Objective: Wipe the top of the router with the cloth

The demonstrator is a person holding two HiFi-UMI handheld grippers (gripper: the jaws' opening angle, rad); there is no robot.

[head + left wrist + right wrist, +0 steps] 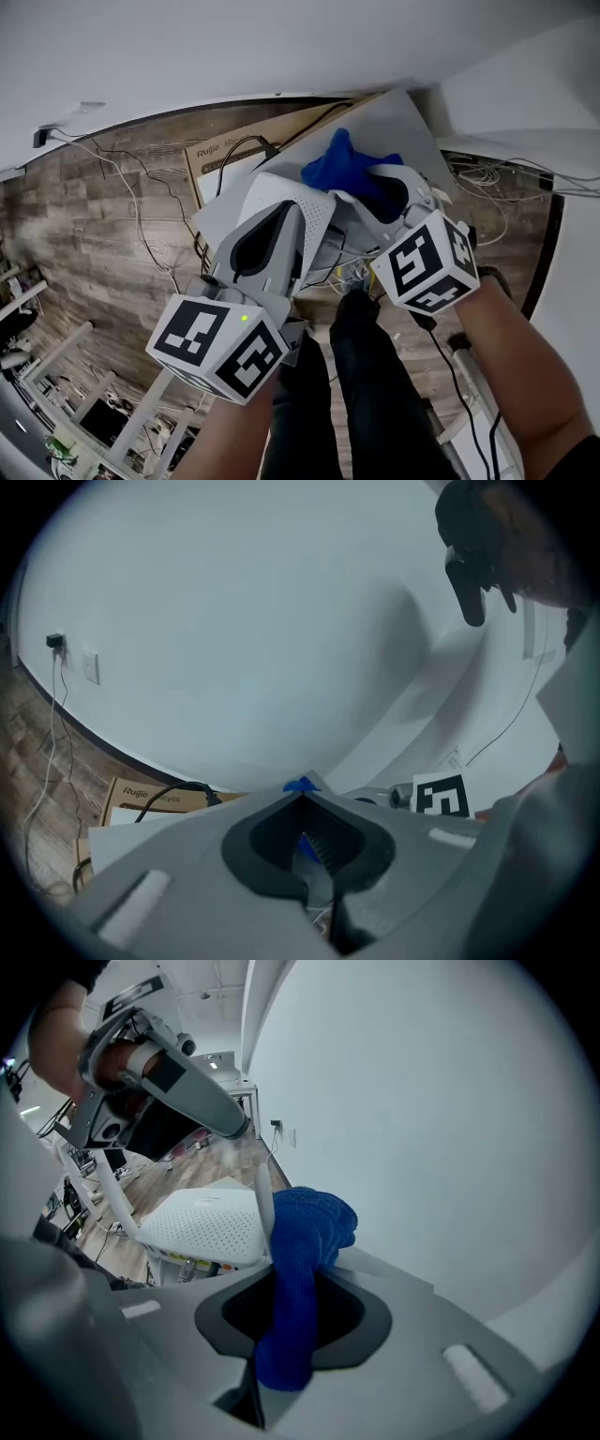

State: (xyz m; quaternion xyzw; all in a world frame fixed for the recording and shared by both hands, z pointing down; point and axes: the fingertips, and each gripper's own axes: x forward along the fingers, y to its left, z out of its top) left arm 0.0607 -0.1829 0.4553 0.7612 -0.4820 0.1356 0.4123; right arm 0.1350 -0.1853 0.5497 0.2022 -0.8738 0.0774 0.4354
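Soft, even indoor light is washing the white wall (234, 621) pale grey, a faint shadow is falling across it in the left gripper view, and both gripper views are bending and darkening towards their round edges

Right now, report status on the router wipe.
Left gripper shut on antenna. Right gripper shut on blue cloth, beside router. That antenna stands between cloth and top.
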